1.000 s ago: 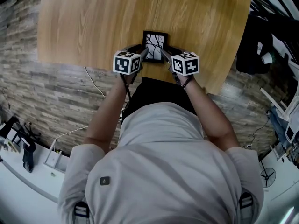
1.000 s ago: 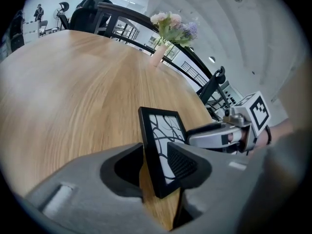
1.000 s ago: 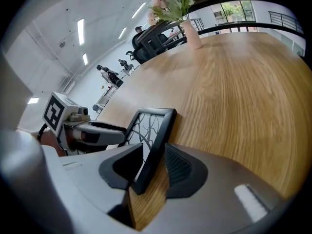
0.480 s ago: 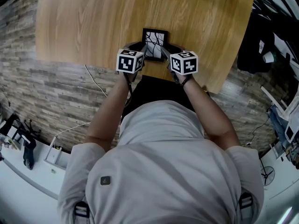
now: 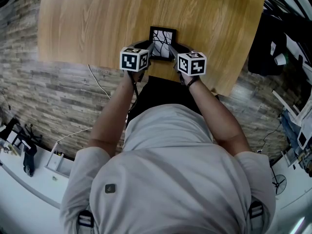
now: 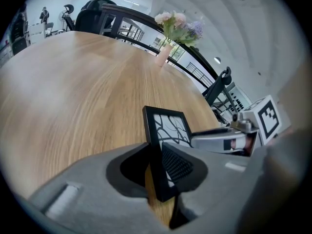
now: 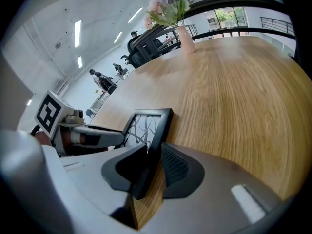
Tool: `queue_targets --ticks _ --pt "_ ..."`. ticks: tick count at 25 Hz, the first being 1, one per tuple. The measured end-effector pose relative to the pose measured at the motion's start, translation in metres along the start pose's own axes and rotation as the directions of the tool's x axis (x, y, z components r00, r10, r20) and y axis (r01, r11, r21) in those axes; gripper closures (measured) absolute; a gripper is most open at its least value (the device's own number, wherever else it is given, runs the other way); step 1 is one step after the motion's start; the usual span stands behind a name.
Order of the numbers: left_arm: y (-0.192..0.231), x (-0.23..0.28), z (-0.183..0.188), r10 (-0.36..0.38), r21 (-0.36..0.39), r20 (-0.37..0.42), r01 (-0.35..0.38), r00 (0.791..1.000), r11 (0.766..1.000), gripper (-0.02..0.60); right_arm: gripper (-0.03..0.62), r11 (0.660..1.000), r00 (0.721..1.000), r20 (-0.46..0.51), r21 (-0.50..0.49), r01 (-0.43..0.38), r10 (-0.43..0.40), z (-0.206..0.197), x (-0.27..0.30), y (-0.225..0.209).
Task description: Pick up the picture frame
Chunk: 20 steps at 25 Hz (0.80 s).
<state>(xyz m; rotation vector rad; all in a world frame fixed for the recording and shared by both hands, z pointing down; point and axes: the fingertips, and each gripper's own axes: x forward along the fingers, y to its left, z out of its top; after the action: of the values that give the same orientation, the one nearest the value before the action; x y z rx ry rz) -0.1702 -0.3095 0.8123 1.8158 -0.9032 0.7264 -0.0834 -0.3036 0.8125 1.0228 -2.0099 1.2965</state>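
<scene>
Black-rimmed square picture frame (image 5: 163, 36) sits near the front edge of the wooden table (image 5: 97, 23), and I see my left claw (image 6: 158, 162) and right claw (image 7: 153, 162) closing, each already narrow around an opposite side rim.

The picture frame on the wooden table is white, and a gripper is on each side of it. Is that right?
Not quite. The picture frame is black, not white; the head view shows it. It is on the wooden table, with the left gripper and right gripper on each side, their jaws closing with its edges between them.
</scene>
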Motion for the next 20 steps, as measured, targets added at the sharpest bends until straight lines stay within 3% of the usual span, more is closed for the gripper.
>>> queue_targets --ticks 8,20 --pt "-0.003 -0.007 0.003 -0.033 -0.074 0.056 0.037 0.998 0.997 0.502 0.496 1.0 0.999 0.04 0.021 -0.012 0.011 0.004 -0.008 0.003" --pt "-0.028 -0.054 0.03 -0.046 0.016 0.165 0.044 0.985 0.999 0.502 0.496 0.999 0.99 0.139 -0.038 -0.015 0.021 0.029 -0.042 0.03"
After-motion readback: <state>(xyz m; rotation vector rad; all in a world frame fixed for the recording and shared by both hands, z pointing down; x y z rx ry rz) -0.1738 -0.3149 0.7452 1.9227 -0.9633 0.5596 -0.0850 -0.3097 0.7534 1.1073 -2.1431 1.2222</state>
